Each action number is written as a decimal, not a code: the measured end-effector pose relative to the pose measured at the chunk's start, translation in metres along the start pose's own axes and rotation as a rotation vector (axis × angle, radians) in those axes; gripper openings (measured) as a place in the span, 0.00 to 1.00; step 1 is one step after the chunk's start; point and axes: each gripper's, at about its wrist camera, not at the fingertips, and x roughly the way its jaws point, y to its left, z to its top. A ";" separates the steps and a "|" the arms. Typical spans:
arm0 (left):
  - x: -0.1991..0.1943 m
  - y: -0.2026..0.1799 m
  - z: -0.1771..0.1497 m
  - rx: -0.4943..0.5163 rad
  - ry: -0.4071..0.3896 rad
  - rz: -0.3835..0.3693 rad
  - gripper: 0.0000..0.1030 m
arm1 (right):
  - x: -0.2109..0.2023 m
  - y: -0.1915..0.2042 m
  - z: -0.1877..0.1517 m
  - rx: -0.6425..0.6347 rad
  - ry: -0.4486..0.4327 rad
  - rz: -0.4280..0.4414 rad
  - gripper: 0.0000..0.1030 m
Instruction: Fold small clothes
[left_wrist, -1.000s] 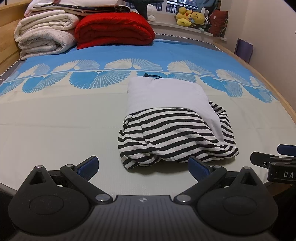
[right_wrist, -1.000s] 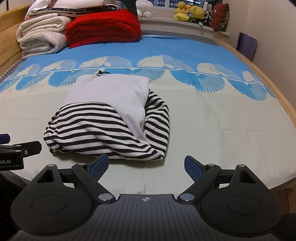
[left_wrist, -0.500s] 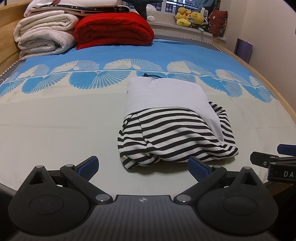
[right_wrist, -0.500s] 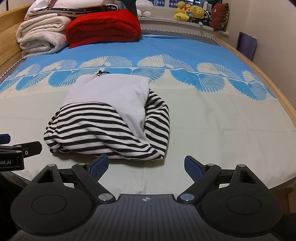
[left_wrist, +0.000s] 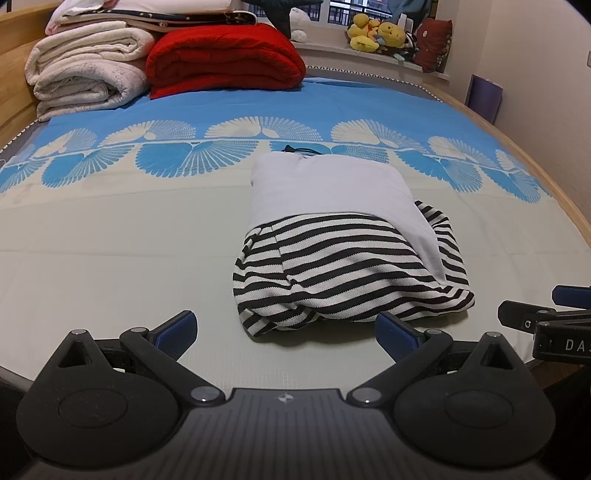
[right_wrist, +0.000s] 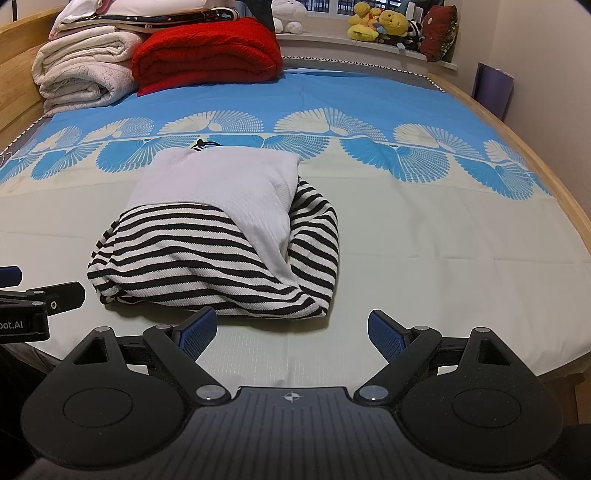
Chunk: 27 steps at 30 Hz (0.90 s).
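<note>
**A:** Has anything moved since a second ago?

**B:** Nothing. Both grippers sit where they were, the folded garment lies just as it did, and the bedding at the far end is unchanged.

**A:** How are the hands posed?

**B:** Both point forward and down at the bed, side by side near its front edge. The left gripper has its blue-padded fingers spread wide, with only bare sheet between them. The right gripper matches it: jaws wide apart, nothing held. In the left wrist view the right gripper's fingers poke in from the right edge; in the right wrist view the left gripper enters from the left edge.

**A:** And the clothing?

**B:** The striped garment lies folded into a compact bundle on the pale part of the sheet, black and white stripes at the front, a plain white panel folded over the top and down its right side. It sits just ahead of both grippers, near the left gripper's right finger and the right gripper's left finger. Neither touches it.

**A:** Any writing?

**B:** On the right gripper's side, seen from the left wrist, white letters read "DA", cut off by the frame. On the left gripper's side, seen from the right wrist, "ot.AI" shows, its start cut off.

**A:** What is behind?

**B:** A red blanket and white quilts are stacked at the head of the bed, and yellow plush toys sit on the sill.
</note>
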 end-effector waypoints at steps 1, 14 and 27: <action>0.000 0.000 0.000 0.000 0.000 0.000 0.99 | 0.000 0.000 0.000 -0.001 0.000 0.000 0.87; 0.000 -0.002 -0.001 0.002 0.000 -0.004 1.00 | 0.000 -0.001 -0.004 -0.011 0.004 0.006 0.87; 0.002 -0.003 -0.002 0.002 -0.004 -0.003 1.00 | 0.001 -0.002 -0.002 -0.012 0.006 0.008 0.87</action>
